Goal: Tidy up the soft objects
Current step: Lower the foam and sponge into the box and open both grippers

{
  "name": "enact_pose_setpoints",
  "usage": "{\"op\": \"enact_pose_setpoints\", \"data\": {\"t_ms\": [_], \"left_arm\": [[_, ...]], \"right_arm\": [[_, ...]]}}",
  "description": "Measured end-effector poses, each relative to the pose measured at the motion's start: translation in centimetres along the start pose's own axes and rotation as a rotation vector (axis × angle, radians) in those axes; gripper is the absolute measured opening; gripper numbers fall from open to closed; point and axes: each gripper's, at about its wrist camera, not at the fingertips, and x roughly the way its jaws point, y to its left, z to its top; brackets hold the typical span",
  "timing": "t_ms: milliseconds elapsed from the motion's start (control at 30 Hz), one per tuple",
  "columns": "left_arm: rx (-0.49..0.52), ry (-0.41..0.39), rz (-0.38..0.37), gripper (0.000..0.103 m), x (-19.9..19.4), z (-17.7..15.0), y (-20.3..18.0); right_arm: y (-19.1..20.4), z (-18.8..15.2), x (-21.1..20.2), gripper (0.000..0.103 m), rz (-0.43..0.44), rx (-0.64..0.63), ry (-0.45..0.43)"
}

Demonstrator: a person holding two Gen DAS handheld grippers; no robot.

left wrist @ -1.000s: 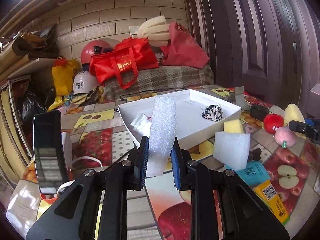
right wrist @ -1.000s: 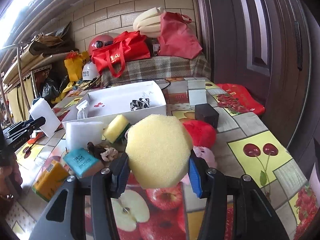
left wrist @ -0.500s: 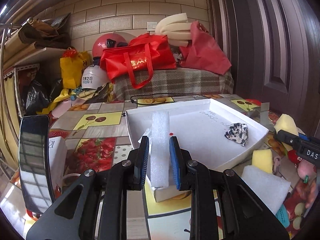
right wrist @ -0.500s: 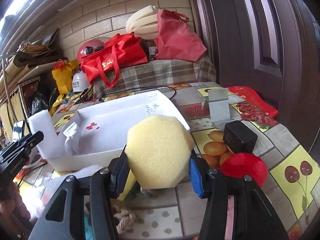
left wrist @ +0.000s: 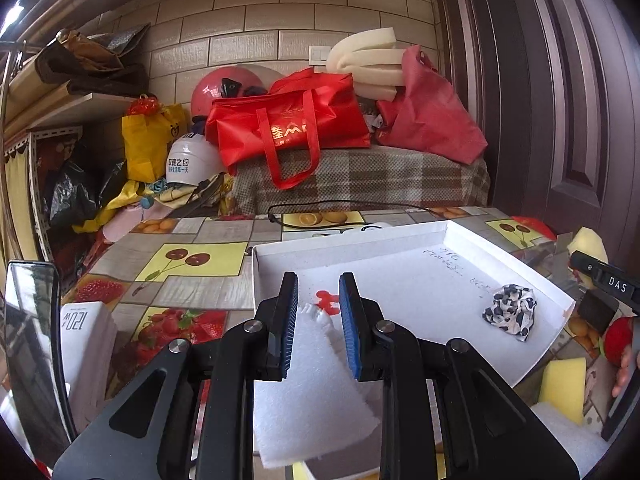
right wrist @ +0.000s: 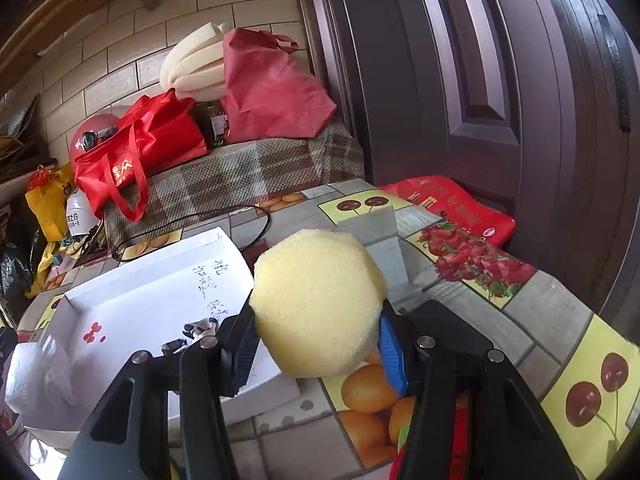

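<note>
Both grippers loaded, white box barely filled

On the worktop (right wrist: 560, 308), your white box (left wrist: 360, 240) holds only a spotted cloth (left wrist: 510, 316) at its right side, so most sorting remains. Your left gripper (left wrist: 318, 320) is clamped on a white foam sheet (left wrist: 312, 392) over the box's near left corner; your right gripper (right wrist: 316, 344) is clamped on a yellow sponge (right wrist: 316, 304) just right of the box. A second yellow sponge (left wrist: 562, 388) and other pieces wait outside, near right.
</note>
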Motion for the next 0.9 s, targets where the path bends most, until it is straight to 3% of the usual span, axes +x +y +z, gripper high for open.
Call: {"op": "enact_pose_setpoints", "data": {"t_ms": [167,267,367,433,467,500,533,600,667,900], "left_arm": [[0.101,0.008,-0.109,0.021,0.9,0.3,-2.3],[0.131,0.037,-0.136,0.021,1.4,0.4,-2.9],[0.114,0.055,-0.127,0.025,1.8,0.5,-2.7],[0.101,0.053,-0.109,0.054,1.9,0.5,-2.5],[0.095,0.044,-0.102,0.082,1.6,0.5,-2.4],[0.091,0.028,-0.099,0.098,1.2,0.4,-2.3],[0.090,0.016,-0.099,0.103,1.0,0.4,-2.3],[0.092,0.010,-0.092,0.103,0.9,0.4,-2.3],[0.090,0.017,-0.085,0.103,1.0,0.4,-2.2],[0.065,0.004,-0.061,0.103,0.9,0.4,-1.7]], "right_arm": [[4.5,0.0,0.7,0.053,0.155,-0.188,0.010],[7.0,-0.4,1.2,0.053,0.233,-0.289,0.045],[8.7,-0.7,1.9,0.058,0.230,-0.355,0.073],[8.9,-0.9,1.8,0.066,0.207,-0.369,0.071],[8.8,-0.9,1.8,0.072,0.205,-0.367,0.069],[8.7,-0.8,1.7,0.088,0.198,-0.359,0.065],[8.5,-0.8,1.6,0.090,0.188,-0.350,0.054],[8.5,-0.8,1.4,0.092,0.185,-0.352,0.041],[8.8,-0.8,1.2,0.103,0.174,-0.366,0.028],[8.4,-0.6,0.4,0.103,0.158,-0.348,-0.028]]}}
